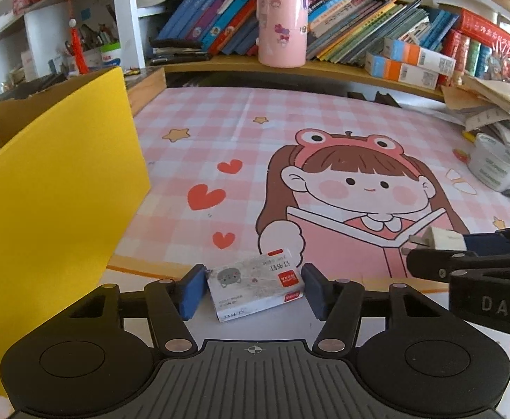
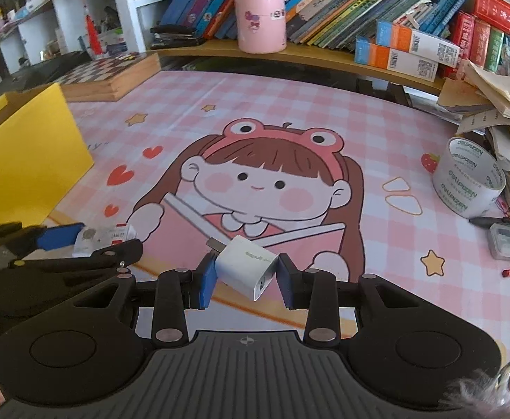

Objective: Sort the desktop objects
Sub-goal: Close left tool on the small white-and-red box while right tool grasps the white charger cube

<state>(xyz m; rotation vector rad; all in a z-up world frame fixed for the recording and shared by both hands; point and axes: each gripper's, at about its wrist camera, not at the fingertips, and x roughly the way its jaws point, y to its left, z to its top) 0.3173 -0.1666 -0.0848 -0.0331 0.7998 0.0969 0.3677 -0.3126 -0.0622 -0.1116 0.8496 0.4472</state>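
Left wrist: left tongs [image 1: 253,291] clamp staple box [image 1: 255,284] | right tongs [image 2: 246,281] clamp charger [image 2: 246,267]

A child's study corner at home, by the look of it. The desk wears a pink checked mat [image 2: 290,111] printed with a cartoon girl reading, hearts and stars. Behind it a low wooden shelf [image 1: 325,68] is crammed with leaning children's books [image 1: 352,21], with a pink sticker-covered canister [image 1: 282,22] standing in front of them. A chessboard [image 2: 104,70] sits at the left, loose papers [image 2: 499,118] pile up at the right beside a roll of tape [image 2: 468,181], and white cubbies [image 1: 45,42] hold trinkets and pens.
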